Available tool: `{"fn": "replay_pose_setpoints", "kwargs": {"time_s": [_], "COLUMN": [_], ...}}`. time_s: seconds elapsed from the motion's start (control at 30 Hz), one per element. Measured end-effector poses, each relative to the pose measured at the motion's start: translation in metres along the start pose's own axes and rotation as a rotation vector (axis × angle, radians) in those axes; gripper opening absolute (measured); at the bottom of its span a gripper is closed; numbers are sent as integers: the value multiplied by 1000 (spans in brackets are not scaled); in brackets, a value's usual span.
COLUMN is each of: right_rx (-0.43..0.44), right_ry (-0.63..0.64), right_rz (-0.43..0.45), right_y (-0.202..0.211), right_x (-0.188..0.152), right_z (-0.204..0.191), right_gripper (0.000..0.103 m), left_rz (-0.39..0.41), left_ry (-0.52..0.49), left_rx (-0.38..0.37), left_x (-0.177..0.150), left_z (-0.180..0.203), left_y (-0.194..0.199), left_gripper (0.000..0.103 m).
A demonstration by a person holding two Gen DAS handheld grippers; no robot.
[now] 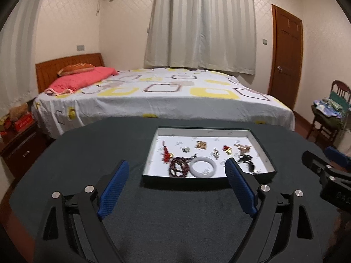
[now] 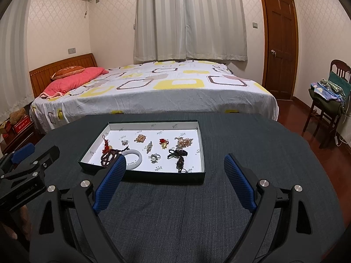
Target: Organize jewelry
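Observation:
A shallow dark box with a white floor (image 1: 261, 146) (image 2: 198, 138) lies on the dark cloth table and holds several jewelry pieces. Among them are a white bangle (image 1: 203, 167) (image 2: 135, 159), a dark red bead bracelet (image 1: 178, 168) (image 2: 107, 156), a black cord pendant (image 1: 248, 161) (image 2: 177, 155), a pearl ring (image 2: 155, 157) and a red charm (image 1: 165, 153) (image 2: 163, 143). My left gripper (image 1: 177, 171) is open and empty in front of the box's near edge. My right gripper (image 2: 174, 164) is open and empty, also just before the box.
The round table with dark grey cloth (image 1: 175, 219) (image 2: 175, 208) stands beside a bed (image 1: 164, 92) (image 2: 153, 83). A wooden chair with clothes (image 2: 329, 96) is at the right, a nightstand (image 1: 19, 144) at the left. Each gripper shows at the edge of the other's view.

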State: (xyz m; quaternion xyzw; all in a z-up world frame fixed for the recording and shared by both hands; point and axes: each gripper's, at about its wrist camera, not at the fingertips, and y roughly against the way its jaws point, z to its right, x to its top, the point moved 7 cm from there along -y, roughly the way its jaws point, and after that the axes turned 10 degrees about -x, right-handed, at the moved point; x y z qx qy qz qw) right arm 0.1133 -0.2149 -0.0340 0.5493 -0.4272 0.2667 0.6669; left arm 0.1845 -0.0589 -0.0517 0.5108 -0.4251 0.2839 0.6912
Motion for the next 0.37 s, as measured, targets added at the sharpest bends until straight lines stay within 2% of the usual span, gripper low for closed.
{"fn": "replay_pose_setpoints", "kwargs": {"time_s": [0.17,0.37], "right_rx": [-1,-11], "right_ry": [-2,-7], "right_rz": [-2,-21], "right_y": [-1,-13], "right_x": [0,-10], "right_z": [1,3], "right_gripper": [89,89], "left_rz": [-10,-86], "left_ry": [8,51], "left_rx": [18,14], "left_x": [-3,-18], "left_z": [-4,-18], "left_y": [-6,-28], "left_gripper": [86,86]}}
